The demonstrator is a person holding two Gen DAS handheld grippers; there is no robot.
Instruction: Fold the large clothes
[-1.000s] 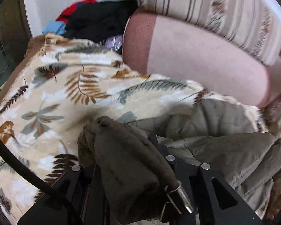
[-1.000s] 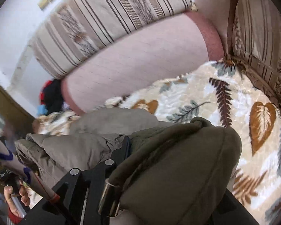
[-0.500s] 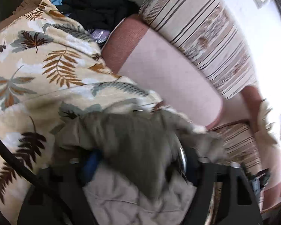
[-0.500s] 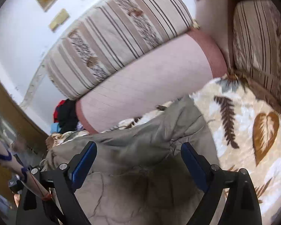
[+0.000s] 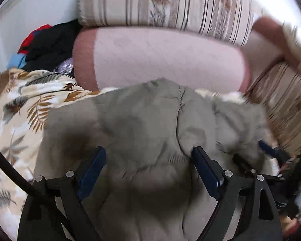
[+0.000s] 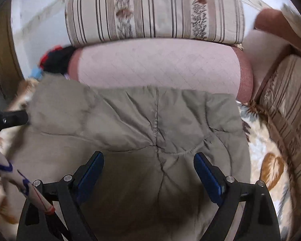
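Observation:
An olive-grey padded jacket (image 5: 142, 124) lies spread on the leaf-print blanket (image 5: 20, 108) that covers the sofa seat. It also fills the right wrist view (image 6: 146, 120), with a stitched seam down its middle. My left gripper (image 5: 148, 156) is open, its blue-padded fingers (image 5: 204, 168) wide apart just above the jacket. My right gripper (image 6: 148, 160) is open too, fingers (image 6: 206, 172) spread over the jacket's near part. Neither holds cloth. The other gripper's black tip (image 6: 10, 118) shows at the jacket's left edge.
A pink bolster (image 5: 162, 60) and a striped cushion (image 5: 170, 6) stand behind the jacket. A pile of black, red and blue clothes (image 5: 48, 44) lies at the back left. A striped armrest (image 6: 287, 108) bounds the right side.
Both grippers were shut on bunched jacket cloth a second ago. They have opened and let go, and the jacket now lies spread flatter on the blanket.

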